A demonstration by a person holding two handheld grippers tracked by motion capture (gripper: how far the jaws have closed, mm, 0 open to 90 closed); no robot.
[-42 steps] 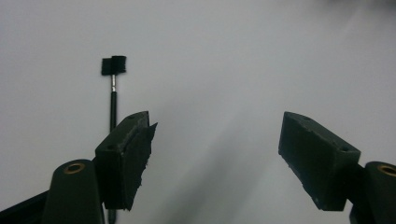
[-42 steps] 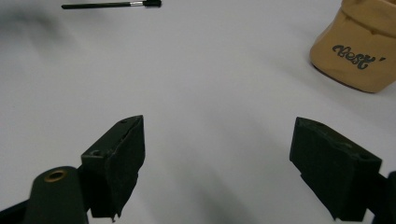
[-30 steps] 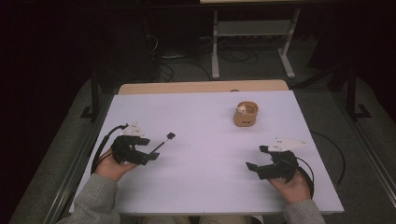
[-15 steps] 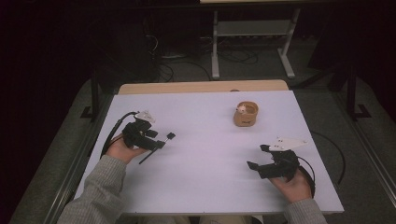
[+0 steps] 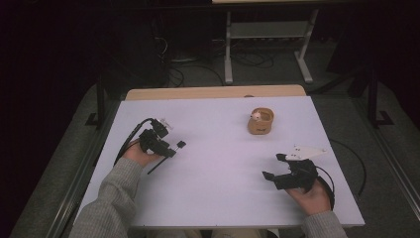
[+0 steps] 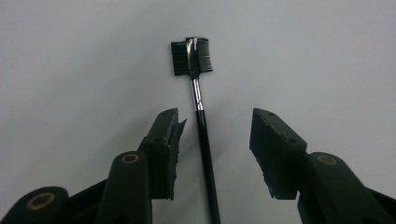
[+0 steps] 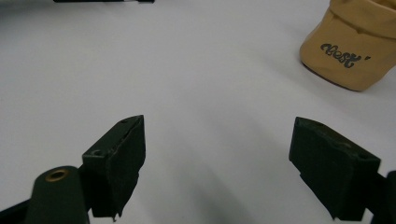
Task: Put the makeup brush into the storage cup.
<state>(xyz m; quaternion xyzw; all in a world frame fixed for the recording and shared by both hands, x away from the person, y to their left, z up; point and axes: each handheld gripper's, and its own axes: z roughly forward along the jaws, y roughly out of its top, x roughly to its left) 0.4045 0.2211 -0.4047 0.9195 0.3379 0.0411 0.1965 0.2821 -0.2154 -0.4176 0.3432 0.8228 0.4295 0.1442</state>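
Observation:
A thin black brush (image 5: 181, 145) with a comb-and-bristle head lies on the white table (image 5: 218, 198) at the left. My left gripper (image 5: 170, 150) hovers over its handle, open. In the left gripper view the brush (image 6: 201, 116) runs up between the jaws of the left gripper (image 6: 215, 126), nearer the left one, and neither jaw touches it. The head points away beyond the tips. My right gripper (image 5: 273, 166) rests at the front right, open and holding nothing. Its jaws stand wide apart over bare table in the right gripper view, where the right gripper (image 7: 219, 128) faces left.
A tan fabric pouch (image 5: 260, 122) with dark lettering stands at the back right, a small white thing inside it. The pouch (image 7: 357, 46) is ahead and right of the right jaws. A wooden strip (image 5: 213, 92) edges the table's far side.
My left gripper has moved forward and to the right, onto the brush handle, and now straddles it. The brush and the right gripper have stayed in place.

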